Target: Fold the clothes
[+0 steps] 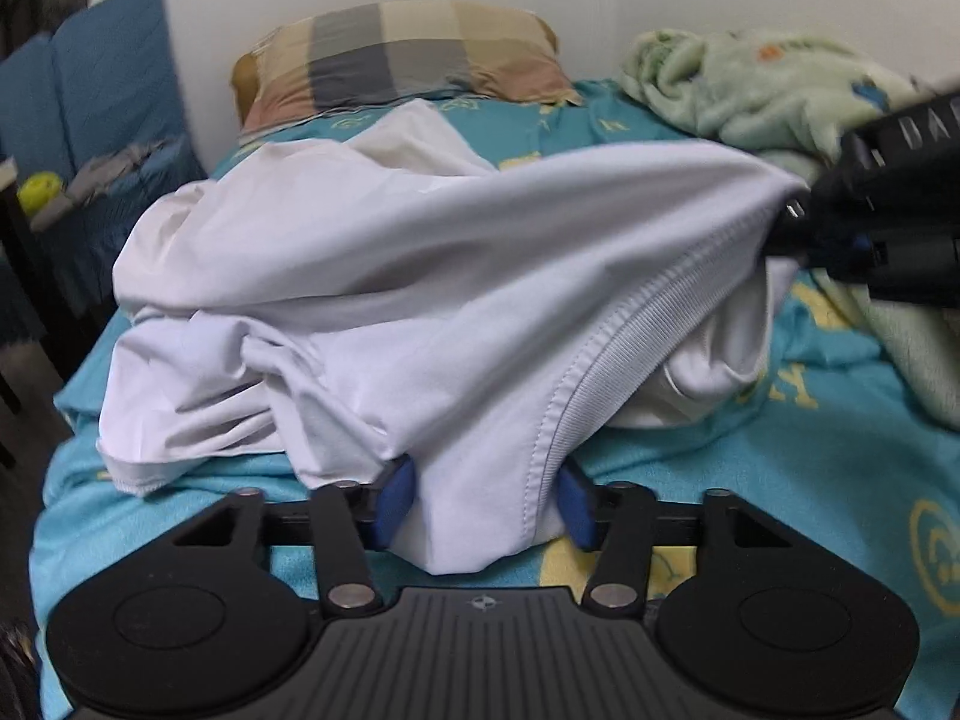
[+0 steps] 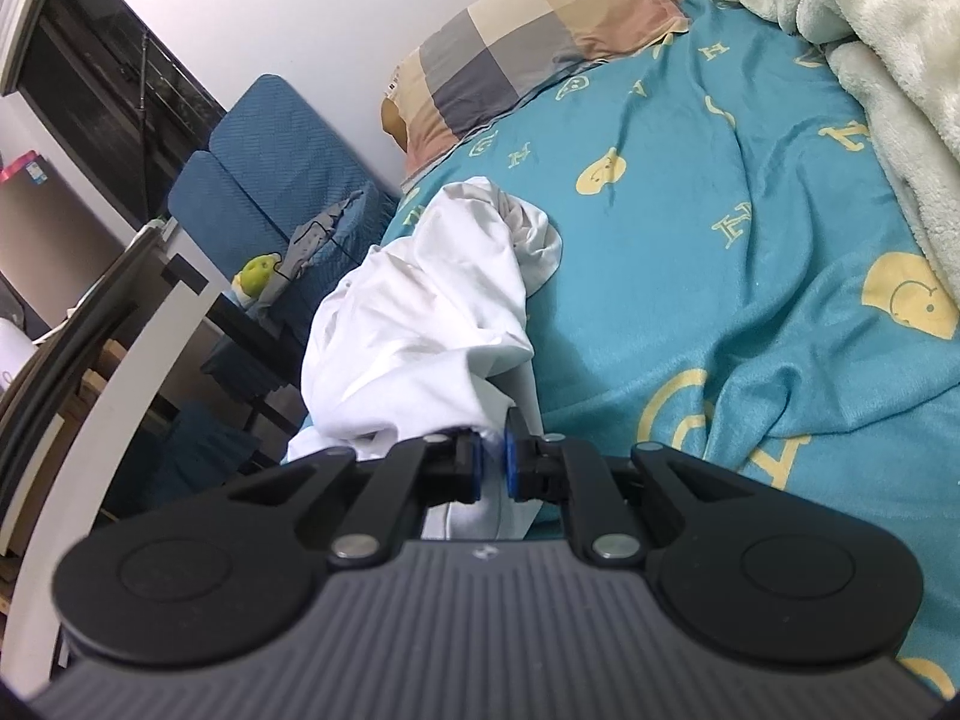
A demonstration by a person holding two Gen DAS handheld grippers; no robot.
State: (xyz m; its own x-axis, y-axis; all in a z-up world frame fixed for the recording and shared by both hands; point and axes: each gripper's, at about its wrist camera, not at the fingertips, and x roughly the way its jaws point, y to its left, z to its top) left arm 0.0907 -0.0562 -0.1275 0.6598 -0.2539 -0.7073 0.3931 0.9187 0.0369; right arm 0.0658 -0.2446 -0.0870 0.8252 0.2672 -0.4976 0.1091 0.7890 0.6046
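Mostly, the white shirt hides the left hand-held gripper's blue pads.

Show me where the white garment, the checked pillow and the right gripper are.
white garment [image 1: 372,276], left wrist view, on its stretched upper panel.
checked pillow [image 2: 528,42], right wrist view, on its middle squares.
right gripper [image 2: 493,463], right wrist view, midway between its blue fingertips.

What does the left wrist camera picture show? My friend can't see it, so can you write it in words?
A white shirt hangs stretched over a bed with a teal sheet, with the left gripper around its ribbed collar edge and the right gripper pinching its far side. Behind it lie a checked pillow and a pale green blanket.
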